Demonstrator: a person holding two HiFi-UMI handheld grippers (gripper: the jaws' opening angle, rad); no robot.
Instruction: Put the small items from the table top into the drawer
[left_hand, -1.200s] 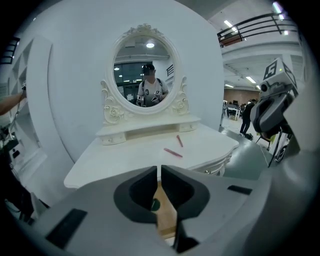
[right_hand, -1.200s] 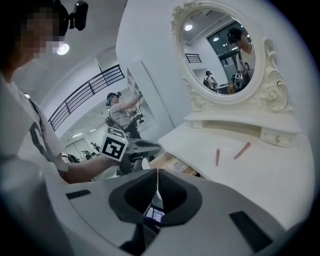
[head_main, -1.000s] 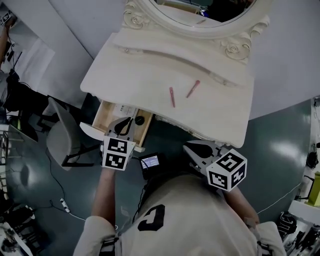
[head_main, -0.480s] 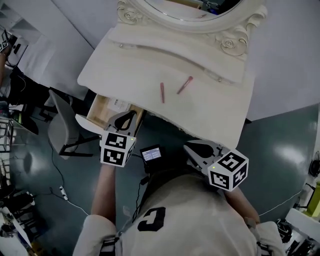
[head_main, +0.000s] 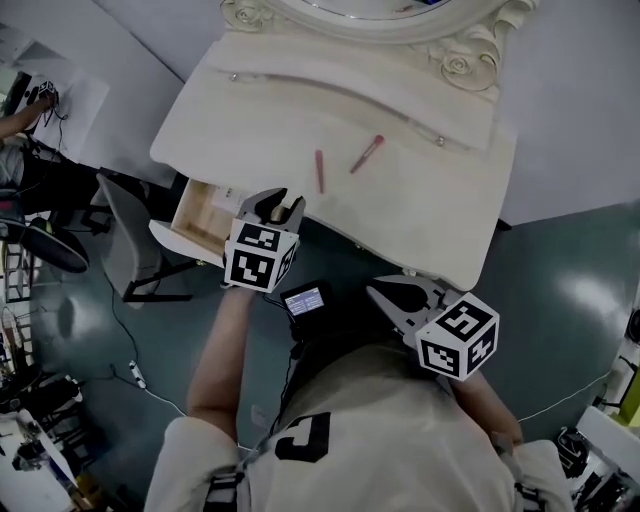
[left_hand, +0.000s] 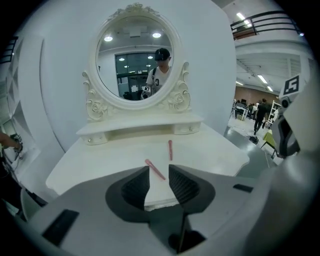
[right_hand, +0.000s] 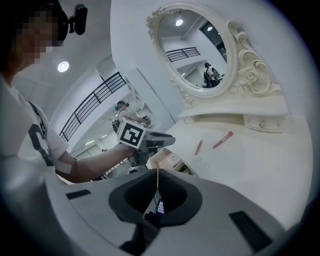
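Note:
Two pink hair clips (head_main: 319, 170) (head_main: 366, 153) lie apart on the cream dressing table (head_main: 430, 220). The wooden drawer (head_main: 198, 215) under the table's left end stands pulled out. My left gripper (head_main: 281, 206) hovers at the table's front edge, just short of the nearer clip (left_hand: 155, 169). Its jaws have just been opening and nothing is between them; the second clip (left_hand: 170, 149) lies farther back. My right gripper (head_main: 388, 293) hangs shut and empty below the table's front edge, close to my body. In the right gripper view the jaws (right_hand: 157, 172) meet, with both clips (right_hand: 198, 146) (right_hand: 222, 140) beyond.
An oval mirror (left_hand: 134, 62) in a carved frame stands at the table's back above a low shelf (left_hand: 140, 127) with small drawers. A grey chair (head_main: 125, 255) stands left of the drawer. A small lit screen (head_main: 305, 300) hangs at my chest. Cables lie on the floor at left.
My left gripper has moved right, from over the open drawer to the table's front edge near the clips, and its jaws have parted. The right gripper has barely shifted.

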